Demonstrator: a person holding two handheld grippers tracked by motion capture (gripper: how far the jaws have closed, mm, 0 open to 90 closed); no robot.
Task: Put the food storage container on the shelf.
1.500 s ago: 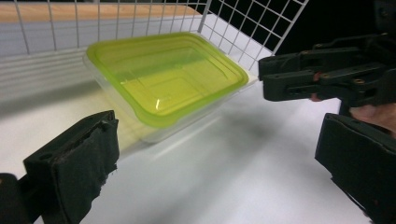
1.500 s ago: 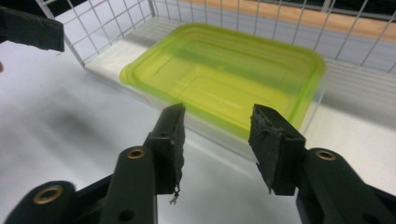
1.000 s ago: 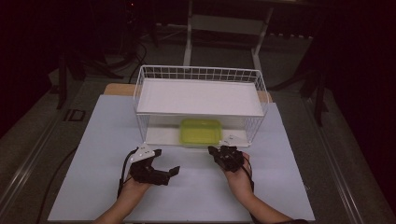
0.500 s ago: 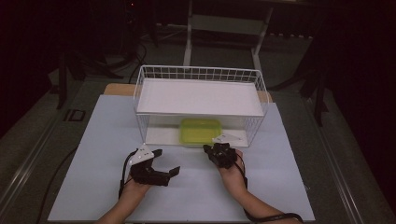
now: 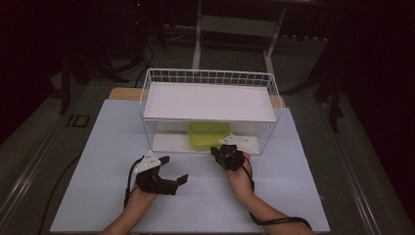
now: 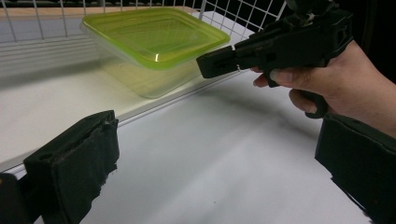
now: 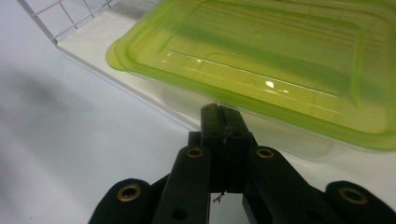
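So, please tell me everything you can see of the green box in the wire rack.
The box is a shallow rectangular container with rounded corners. Its lid is translucent yellow-green plastic with stepped ridges, and its body looks clearer and paler. The lid is on. It lies flat on the white bottom board of the rack, under the upper shelf, near the open front edge. The right tongs, shut, point at its near side, very close; whether they touch it cannot be told.

The box (image 5: 209,135) has a translucent yellow-green lid (image 7: 275,60) over a clear, pale body. The basket (image 5: 210,78) is white wire in a square grid, with a plain white shelf (image 5: 208,100). The table (image 5: 98,161) is a pale bluish white. Both grippers, left (image 5: 172,171) and right (image 5: 222,152), are black, each topped by a grey plate; the right shows brass rivets (image 7: 194,152)
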